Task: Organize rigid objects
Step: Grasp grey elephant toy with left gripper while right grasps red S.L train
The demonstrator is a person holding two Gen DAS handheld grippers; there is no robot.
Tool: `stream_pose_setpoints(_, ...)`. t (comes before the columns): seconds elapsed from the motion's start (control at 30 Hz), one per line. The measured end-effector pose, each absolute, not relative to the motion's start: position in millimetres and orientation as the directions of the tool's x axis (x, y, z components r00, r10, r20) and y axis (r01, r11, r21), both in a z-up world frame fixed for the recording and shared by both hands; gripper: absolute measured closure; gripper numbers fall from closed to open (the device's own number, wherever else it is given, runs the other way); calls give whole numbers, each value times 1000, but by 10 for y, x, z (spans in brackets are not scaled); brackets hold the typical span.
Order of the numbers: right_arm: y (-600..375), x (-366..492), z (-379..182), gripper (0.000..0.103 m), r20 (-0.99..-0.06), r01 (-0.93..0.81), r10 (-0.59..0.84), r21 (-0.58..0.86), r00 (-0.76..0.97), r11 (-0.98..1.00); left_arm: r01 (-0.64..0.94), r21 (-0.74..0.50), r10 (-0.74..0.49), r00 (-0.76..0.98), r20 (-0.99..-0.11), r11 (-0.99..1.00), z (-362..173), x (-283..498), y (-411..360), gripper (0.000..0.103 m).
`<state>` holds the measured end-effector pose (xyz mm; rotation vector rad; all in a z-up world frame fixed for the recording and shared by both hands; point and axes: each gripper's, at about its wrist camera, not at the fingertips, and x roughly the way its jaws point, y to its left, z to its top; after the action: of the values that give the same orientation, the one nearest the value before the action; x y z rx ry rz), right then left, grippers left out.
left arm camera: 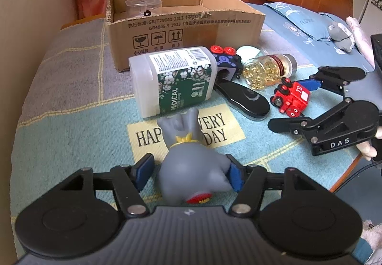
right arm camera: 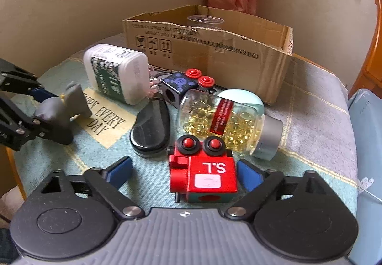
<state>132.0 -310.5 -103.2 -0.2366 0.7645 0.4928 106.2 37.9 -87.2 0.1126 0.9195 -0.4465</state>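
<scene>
Left wrist view: left gripper [left arm camera: 189, 170], jaws part open, has the grey rubber figurine [left arm camera: 191, 167] between its pads. Right gripper [right arm camera: 183, 173] gapes around the red wooden toy engine [right arm camera: 203, 176], unpinched. Only a clear plastic container [left arm camera: 143, 6] sits in the cardboard box [left arm camera: 191, 33]; most remains out.

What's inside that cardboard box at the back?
Inside the cardboard box, a clear plastic container pokes above the front wall. That wall hides the box floor, so anything lower down cannot be seen.
</scene>
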Motion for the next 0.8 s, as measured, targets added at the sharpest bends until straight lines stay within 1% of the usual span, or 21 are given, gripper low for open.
stream_pose_setpoints(0.1, -3118, 1323, -1005, 25, -716, -512, 338, -31, 611, 858, 420, -100, -329, 518, -789, 902, -863, 1057, 383, 39)
stream_pose_setpoints(0.27, -3160, 1334, -998, 28, -716, -520, 343, -33, 608, 854, 425, -98, -332, 522, -785, 900, -860, 1066, 382, 39)
stream_pose_setpoints(0.33, -3169, 1342, -1003, 29, -714, -519, 343, -33, 610, 854, 423, -105, -335, 517, -788, 900, -866, 1079, 380, 42)
stream_pose_setpoints(0.37, -3173, 1342, -999, 32, -714, -519, 344, -32, 611, 854, 426, -108, -338, 514, -789, 898, -866, 1081, 381, 43)
stream_pose_setpoints(0.4, -3176, 1336, -993, 38, -714, -518, 343, -33, 611, 855, 430, -111, -344, 513, -786, 896, -858, 1078, 383, 47)
stream_pose_setpoints(0.43, -3176, 1339, -986, 41, -715, -516, 339, -35, 612, 856, 433, -114, -348, 511, -786, 894, -850, 1080, 385, 48)
stream_pose_setpoints(0.57, -3176, 1324, -973, 42, -723, -505, 321, -45, 611, 862, 441, -102, -344, 514, -786, 892, -812, 1070, 384, 52)
stream_pose_setpoints(0.8, -3211, 1241, -859, 42, -723, -513, 324, -48, 610, 857, 471, -90, -353, 507, -787, 877, -692, 1056, 407, 54)
